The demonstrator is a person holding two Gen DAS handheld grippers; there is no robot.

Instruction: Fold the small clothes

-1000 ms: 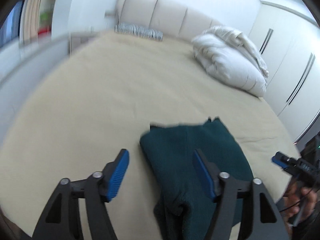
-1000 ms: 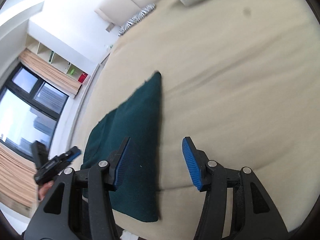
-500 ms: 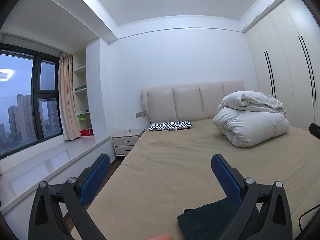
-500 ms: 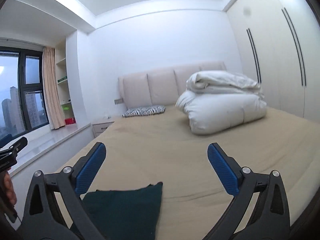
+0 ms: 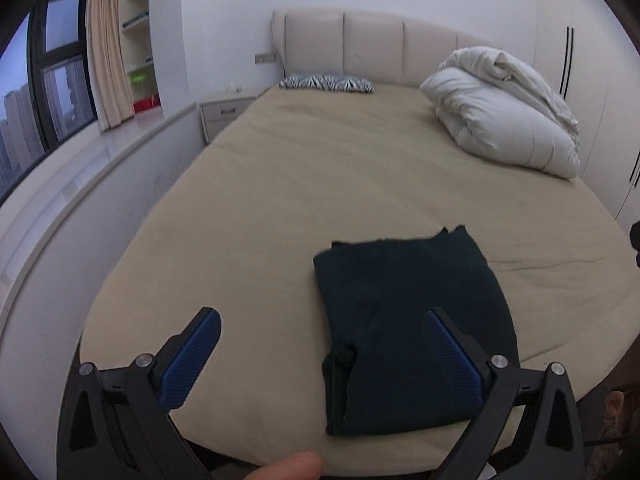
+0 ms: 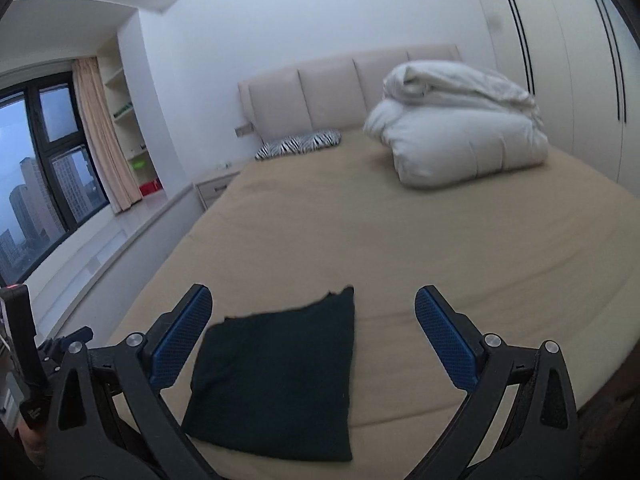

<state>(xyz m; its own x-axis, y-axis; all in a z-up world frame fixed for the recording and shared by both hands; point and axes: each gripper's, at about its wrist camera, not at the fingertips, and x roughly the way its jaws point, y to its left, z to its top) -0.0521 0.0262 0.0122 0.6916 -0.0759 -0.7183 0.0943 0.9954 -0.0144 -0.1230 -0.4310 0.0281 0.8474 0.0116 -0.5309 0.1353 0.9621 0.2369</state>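
Comparing with a second ago: both tools stood low over the dark green garment (image 5: 408, 320) then, jaws narrower; now both stand back from it, jaws spread wide with nothing between the pads. Left tool (image 5: 320, 356) hovers over the garment's near left edge, not touching; right tool (image 6: 312, 336) hangs above the garment's near end, apart from it. Garment lies released on the bed (image 5: 280, 184), close to the foot edge, as a compact rectangle with layered edges showing at its near left corner. Judgement: the fold on this piece looks done, and the hands appear to be pulling away, either to finish or to reach for another item; no other small clothes show in either view. Well beyond the garment, toward the headboard, sit a white duvet (image 5: 504, 116) bundled up and a zebra-print pillow (image 5: 326, 83). Hard to read: the garment's near end is cut by the left tool's right finger in the left view; the underside layers and how many folds it carries cannot be told. A fingertip (image 5: 288, 467) intrudes at the bottom of the left view. The far edge of the garment looks slightly ragged, not squared.
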